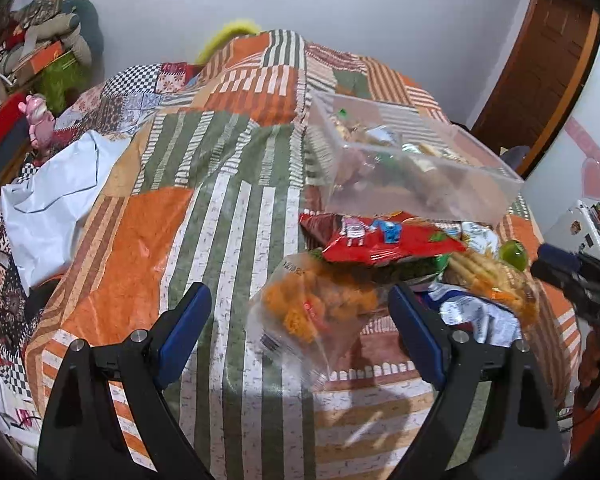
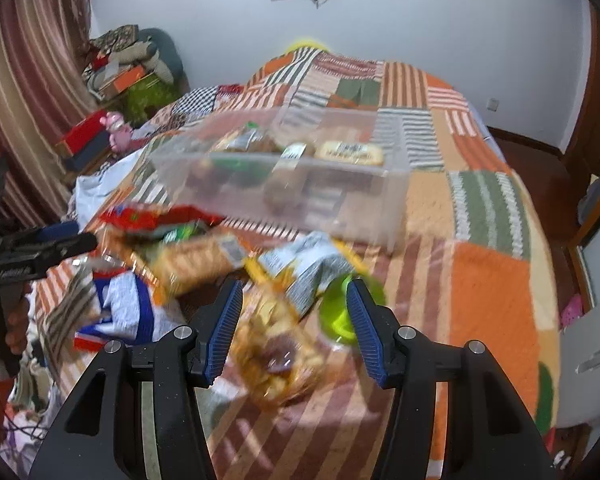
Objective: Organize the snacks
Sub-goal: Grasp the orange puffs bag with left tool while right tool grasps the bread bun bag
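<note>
Snacks heaped on patchwork bed (image 1: pixel 228 216) just before clear bin (image 1: pixel 420 196), which holds several packets | left gripper (image 1: pixel 300 312) fingers spread, bag of orange puffs (image 1: pixel 316 308) between them, not gripped | right gripper (image 2: pixel 294 316) fingers spread over clear bag of crackers (image 2: pixel 276 356); green cup (image 2: pixel 336 316) beside right finger | red packet (image 1: pixel 380 240) tops heap

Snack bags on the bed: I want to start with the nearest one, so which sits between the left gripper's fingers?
The clear bag of orange puffs. It lies between the open left gripper, in front of the red bag.
</note>
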